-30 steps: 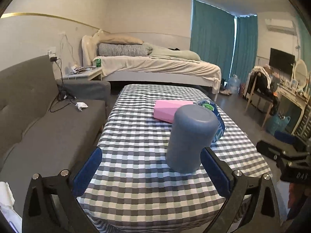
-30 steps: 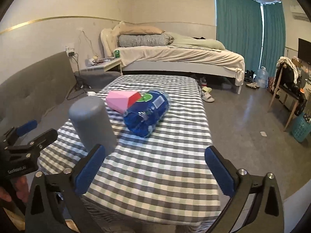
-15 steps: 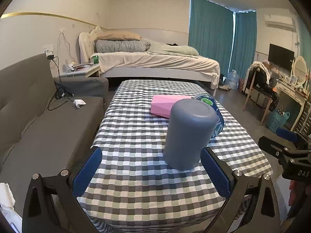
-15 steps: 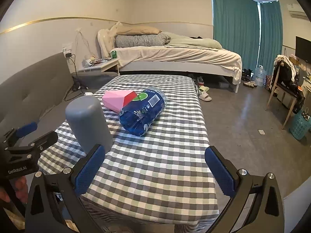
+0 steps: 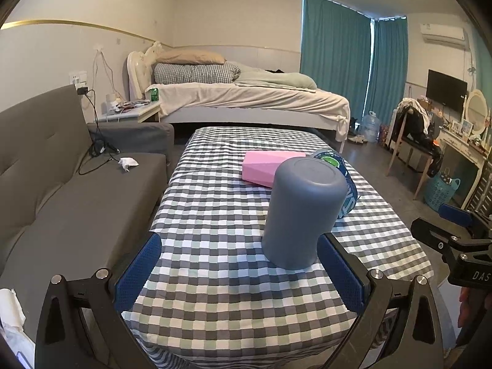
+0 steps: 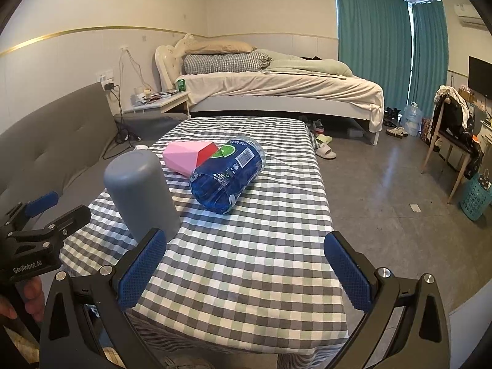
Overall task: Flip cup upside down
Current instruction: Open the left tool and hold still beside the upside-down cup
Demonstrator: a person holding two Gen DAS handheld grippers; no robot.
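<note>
A grey-blue cup point(image 5: 299, 212) stands upside down on the checked table point(image 5: 215, 215), its flat base facing up. It also shows in the right wrist view point(image 6: 141, 193) at the left. My left gripper point(image 5: 240, 273) is open and empty, just short of the cup, whose rim sits near the right finger. My right gripper point(image 6: 246, 270) is open and empty over the table's front edge, to the right of the cup. Each gripper shows in the other's view, at the right edge point(image 5: 455, 240) and at the left edge point(image 6: 40, 224).
A blue water bottle point(image 6: 227, 175) lies on its side behind the cup, next to a pink box point(image 6: 184, 156). A grey sofa point(image 5: 61, 203) runs along the table's left side. A bed point(image 5: 246, 101) stands beyond the table. Bare floor point(image 6: 384, 190) lies to the right.
Both grippers have drawn back slightly from the table and stayed open. The cup has not moved and stands upside down throughout.
</note>
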